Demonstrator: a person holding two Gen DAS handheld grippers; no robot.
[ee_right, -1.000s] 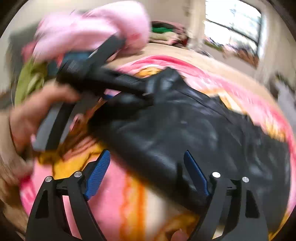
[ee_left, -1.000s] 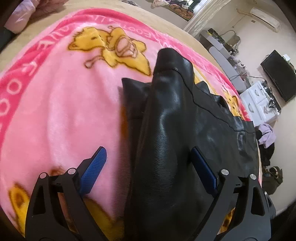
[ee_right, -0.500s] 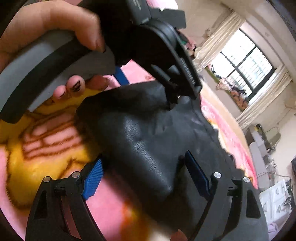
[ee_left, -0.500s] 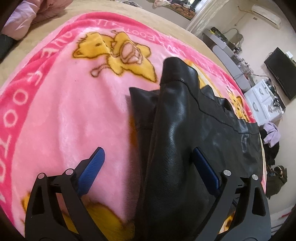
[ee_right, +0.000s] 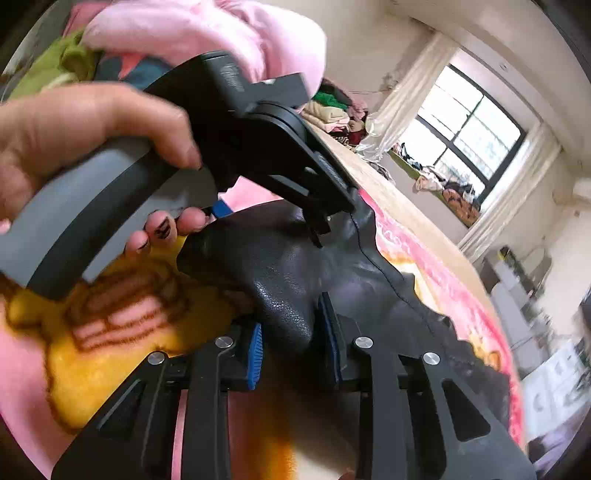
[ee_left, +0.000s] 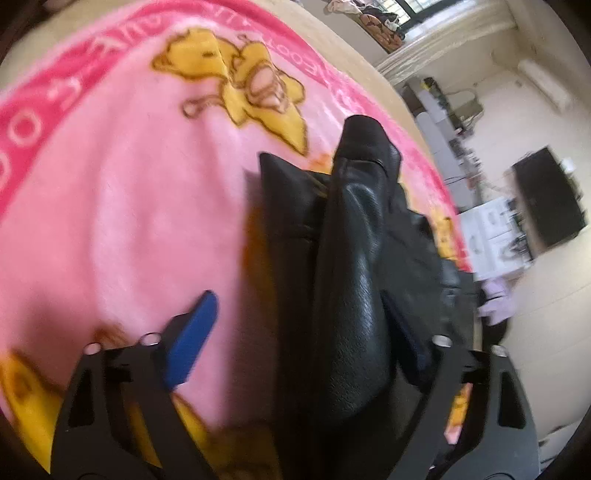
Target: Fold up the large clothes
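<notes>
A black leather garment (ee_left: 351, 277) lies in a long heap on a pink blanket (ee_left: 110, 203) printed with yellow cartoon figures. My left gripper (ee_left: 295, 336) straddles its near end with jaws closing. The left blue pad (ee_left: 192, 336) stands clear of the leather, and the right pad is half hidden behind it. In the right wrist view my right gripper (ee_right: 291, 347) is closing, its blue pads (ee_right: 255, 354) pinching a raised fold of the garment (ee_right: 369, 280). Just beyond, a hand (ee_right: 74, 125) holds the left gripper (ee_right: 269, 221) over the same end of the garment.
A pile of pink and green clothes (ee_right: 184, 33) sits at the back left of the bed. The bed's tan edge (ee_left: 332, 48) runs along the far side. Beyond it are a window (ee_right: 465, 147), white drawers (ee_left: 495, 229) and a black screen (ee_left: 546, 199).
My right gripper's jaws have gone from wide apart to pinched on a fold of the leather. The left jaws have narrowed a little around the garment, and the left view has rolled slightly.
</notes>
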